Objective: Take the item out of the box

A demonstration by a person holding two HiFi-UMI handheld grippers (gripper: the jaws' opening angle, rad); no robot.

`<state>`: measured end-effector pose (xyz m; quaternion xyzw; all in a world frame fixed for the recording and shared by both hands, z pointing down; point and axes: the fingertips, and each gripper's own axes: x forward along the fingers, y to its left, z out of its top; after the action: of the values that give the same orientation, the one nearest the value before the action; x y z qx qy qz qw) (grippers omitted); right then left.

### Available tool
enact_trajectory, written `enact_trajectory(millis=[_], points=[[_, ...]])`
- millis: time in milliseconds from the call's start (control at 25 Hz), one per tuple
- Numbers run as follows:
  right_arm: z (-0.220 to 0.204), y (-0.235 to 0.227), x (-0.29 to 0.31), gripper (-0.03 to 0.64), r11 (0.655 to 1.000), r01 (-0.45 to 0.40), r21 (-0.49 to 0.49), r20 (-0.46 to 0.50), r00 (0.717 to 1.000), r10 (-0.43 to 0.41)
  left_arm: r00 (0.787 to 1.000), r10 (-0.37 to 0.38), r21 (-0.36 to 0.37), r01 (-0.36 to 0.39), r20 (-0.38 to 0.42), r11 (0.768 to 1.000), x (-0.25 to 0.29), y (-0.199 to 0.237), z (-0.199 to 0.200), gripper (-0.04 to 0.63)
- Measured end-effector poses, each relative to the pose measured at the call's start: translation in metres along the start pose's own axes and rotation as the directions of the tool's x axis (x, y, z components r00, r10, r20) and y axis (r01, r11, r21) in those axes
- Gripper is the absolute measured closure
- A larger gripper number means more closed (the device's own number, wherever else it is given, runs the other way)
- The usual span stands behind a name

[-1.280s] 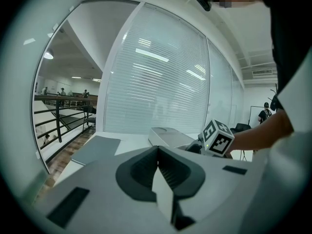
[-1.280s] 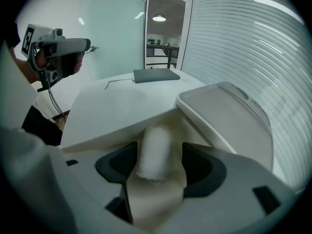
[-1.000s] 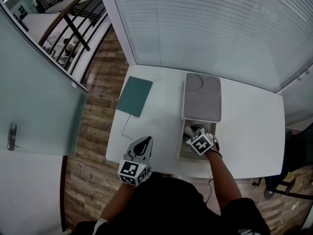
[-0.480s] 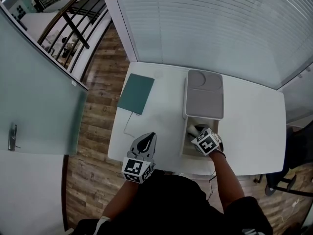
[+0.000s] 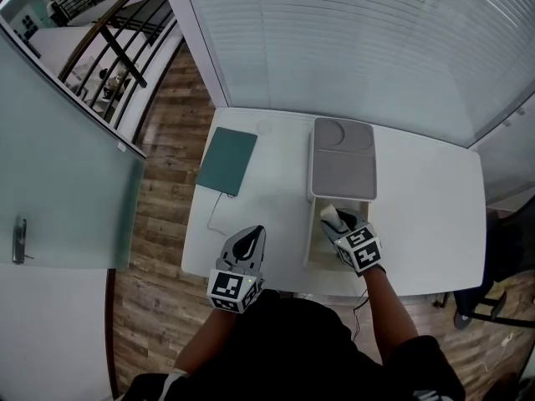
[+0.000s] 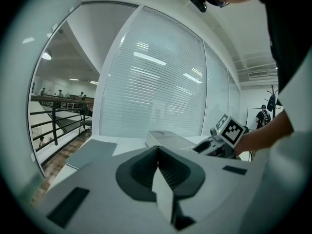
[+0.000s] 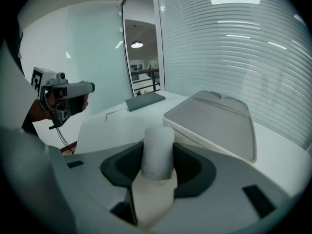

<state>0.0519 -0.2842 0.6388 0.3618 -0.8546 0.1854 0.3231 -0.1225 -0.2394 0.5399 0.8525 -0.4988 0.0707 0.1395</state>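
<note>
Near table [image 5: 426, 224] edge: left gripper [image 5: 251, 239] hangs level over the bare top, jaws pressed together, nothing in them. Well apart from the box [image 5: 312, 239], off to its left.

Right gripper [image 5: 338, 224] angled down over the box's open mouth. Its jaws have just been closing and stand part-way in, pads clamped on the roll [image 5: 328, 216], a white, rough-skinned cylinder. In the right gripper view the roll [image 7: 157, 150] sits squarely between the pads, its long axis running forward along the gripper's own line and its free end sticking out past the tips.

Roll's free end points away from the person, toward the near edge of the grey lid [image 5: 343, 161], which lies just beyond the opening. Roll looks about level with the rim; cannot tell whether it is fully clear.

My read: extraction is mostly done. The remaining move needs lift first, then a sideways carry; the lid blocks straight ahead.

Farther left: green pad [image 5: 227, 161] with a thin cable [image 5: 213, 215].
</note>
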Motion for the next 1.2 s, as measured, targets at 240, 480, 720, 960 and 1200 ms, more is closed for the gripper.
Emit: enact_trajectory(millis=[240,480,720,960,1200], points=[[0.044,-0.001,-0.036,0.431,0.998,0.061,0.021,0.226,0.972,-0.065,1.0,-0.027,0.005,0.027,0.002,1.0,0.006,-0.008,0.003,0.583],[0.078,0.012,-0.073,0.433,0.989,0.14,-0.041,0.426,0.898,-0.109,1.0,-0.017,0.015,0.017,-0.003,1.0,0.008,-0.004,0.004,0.583],[0.107,0.024,-0.115,0.434,0.985,0.17,-0.02,0.584,0.802,-0.127,0.999,-0.041,0.024,0.041,0.001,0.999,0.014,-0.007,0.013,0.583],[0.13,0.027,-0.161,0.434,0.982,0.18,0.061,0.71,0.683,-0.169,0.997,-0.071,0.036,0.07,0.02,0.997,0.019,-0.018,0.024,0.583],[0.131,0.03,-0.183,0.434,0.975,0.169,0.146,0.768,0.601,-0.219,0.993,-0.103,0.049,0.1,0.054,0.994,0.024,-0.032,0.037,0.583]])
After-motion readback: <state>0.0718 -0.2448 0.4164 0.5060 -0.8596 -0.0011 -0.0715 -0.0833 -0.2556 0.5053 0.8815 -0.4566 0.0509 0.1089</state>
